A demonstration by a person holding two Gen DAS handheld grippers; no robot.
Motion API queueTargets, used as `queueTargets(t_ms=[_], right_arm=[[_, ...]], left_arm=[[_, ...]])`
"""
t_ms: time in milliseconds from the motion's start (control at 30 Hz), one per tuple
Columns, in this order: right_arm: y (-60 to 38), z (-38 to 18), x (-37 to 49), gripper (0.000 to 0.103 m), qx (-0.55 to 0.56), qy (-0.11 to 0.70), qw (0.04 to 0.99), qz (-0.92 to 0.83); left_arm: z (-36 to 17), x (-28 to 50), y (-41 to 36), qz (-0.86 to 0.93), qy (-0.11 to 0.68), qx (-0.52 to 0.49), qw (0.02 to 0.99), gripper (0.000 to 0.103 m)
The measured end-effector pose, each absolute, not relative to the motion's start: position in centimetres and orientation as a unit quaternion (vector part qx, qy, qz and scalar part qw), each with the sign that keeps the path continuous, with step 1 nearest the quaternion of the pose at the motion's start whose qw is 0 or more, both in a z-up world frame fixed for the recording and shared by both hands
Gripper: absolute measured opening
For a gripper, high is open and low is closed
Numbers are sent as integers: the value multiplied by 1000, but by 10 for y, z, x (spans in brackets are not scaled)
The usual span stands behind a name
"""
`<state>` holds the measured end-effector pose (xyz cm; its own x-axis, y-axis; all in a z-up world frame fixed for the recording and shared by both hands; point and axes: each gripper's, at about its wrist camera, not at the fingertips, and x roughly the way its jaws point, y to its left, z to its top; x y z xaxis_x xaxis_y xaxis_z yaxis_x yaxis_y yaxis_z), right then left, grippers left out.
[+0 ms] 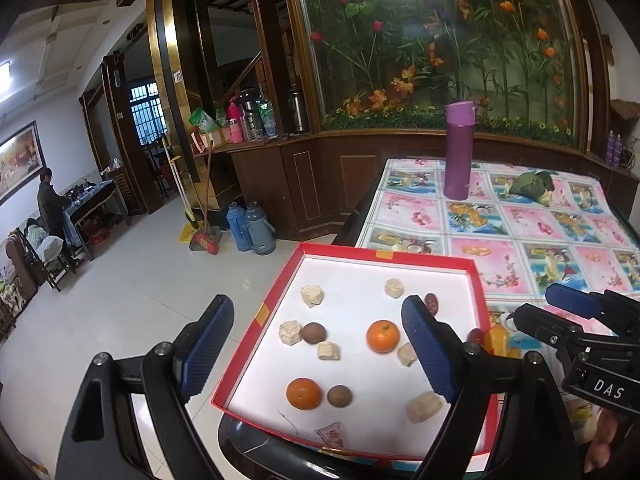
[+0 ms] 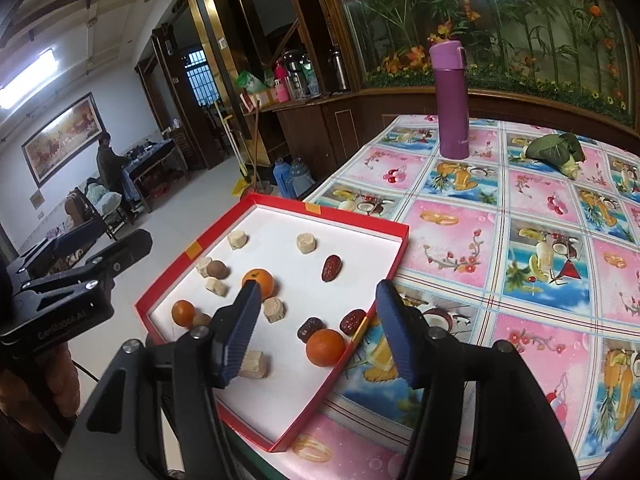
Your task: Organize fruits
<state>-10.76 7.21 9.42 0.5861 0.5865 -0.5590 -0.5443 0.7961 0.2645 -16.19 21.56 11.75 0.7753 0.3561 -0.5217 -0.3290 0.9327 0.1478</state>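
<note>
Both tongs hang over the red box w/ nothing between the jaws. Left tongs are spread wide; the left finger sits out past the box's left wall, over the floor, the right finger over the box's right half. Right tongs stand about half open, above the near right corner of the box.

Fruit all lies loose on the white box floor. One orange sits just below the right tongs, between the fingers as seen from that camera, not touched, w/ two dried dates just behind it by the box's right wall. A second orange lies close to the left tongs' right finger, inside its gap; a third orange is nearer the front, w/ a small brown round fruit beside it. Pale lumpy pieces are scattered around.

Box sits at the corner of the table w/ a flowery cloth; purple flask stands upright further back, well apart.
</note>
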Motion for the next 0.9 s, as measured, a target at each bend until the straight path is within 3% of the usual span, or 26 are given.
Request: queueTargets(t_ms=[100, 433, 600, 900], right_arm=[[70, 100, -111, 76, 40, 313, 896, 312], [67, 117, -121, 102, 58, 262, 920, 286], [62, 126, -134, 103, 65, 194, 940, 273], [83, 110, -126, 103, 28, 244, 926, 287]], left_arm=[[123, -168, 214, 171, 267, 22, 948, 86], [128, -168, 226, 192, 257, 5, 947, 86], [128, -169, 235, 209, 255, -7, 944, 86], [127, -171, 243, 214, 259, -23, 942, 87]])
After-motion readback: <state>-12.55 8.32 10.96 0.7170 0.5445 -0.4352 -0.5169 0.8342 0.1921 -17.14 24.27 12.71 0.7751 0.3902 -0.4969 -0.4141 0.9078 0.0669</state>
